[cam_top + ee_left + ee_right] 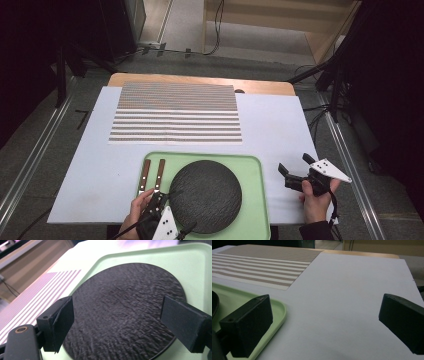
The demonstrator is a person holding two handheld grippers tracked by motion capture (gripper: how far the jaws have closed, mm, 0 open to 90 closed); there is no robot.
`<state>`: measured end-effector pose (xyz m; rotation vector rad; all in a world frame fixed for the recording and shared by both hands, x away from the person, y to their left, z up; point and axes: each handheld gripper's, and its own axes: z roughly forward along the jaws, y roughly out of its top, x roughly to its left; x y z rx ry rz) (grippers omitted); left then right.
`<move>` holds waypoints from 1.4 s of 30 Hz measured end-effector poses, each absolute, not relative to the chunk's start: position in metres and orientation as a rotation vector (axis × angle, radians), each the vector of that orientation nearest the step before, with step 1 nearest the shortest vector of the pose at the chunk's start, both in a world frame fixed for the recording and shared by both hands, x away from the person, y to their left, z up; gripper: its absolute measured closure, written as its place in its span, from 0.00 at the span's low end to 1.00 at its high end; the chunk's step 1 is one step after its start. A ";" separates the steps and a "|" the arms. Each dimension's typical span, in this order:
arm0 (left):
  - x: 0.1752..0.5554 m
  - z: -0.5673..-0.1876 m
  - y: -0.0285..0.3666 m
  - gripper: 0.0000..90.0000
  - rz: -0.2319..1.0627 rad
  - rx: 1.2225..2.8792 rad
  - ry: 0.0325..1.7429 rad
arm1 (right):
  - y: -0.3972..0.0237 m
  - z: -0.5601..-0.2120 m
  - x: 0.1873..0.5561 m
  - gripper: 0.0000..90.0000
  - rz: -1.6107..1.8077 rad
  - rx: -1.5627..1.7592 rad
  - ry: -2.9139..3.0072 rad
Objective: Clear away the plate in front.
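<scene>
two knives (151, 176), handles pointing away, parallel

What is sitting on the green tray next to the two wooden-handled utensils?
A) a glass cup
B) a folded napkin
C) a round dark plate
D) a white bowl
C: a round dark plate lies on the green tray, right of the two wooden-handled utensils.

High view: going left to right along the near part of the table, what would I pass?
Two brown-handled utensils lying side by side on the green tray → black round plate on that tray → bare white table cover → right gripper, jaws open, in a hand.
</scene>
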<state>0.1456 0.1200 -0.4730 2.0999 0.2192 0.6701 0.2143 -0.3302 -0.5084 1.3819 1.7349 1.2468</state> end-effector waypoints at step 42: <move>0.202 -0.460 0.206 0.00 0.710 1.917 0.615 | -0.331 -0.510 0.215 0.00 1.240 1.377 1.742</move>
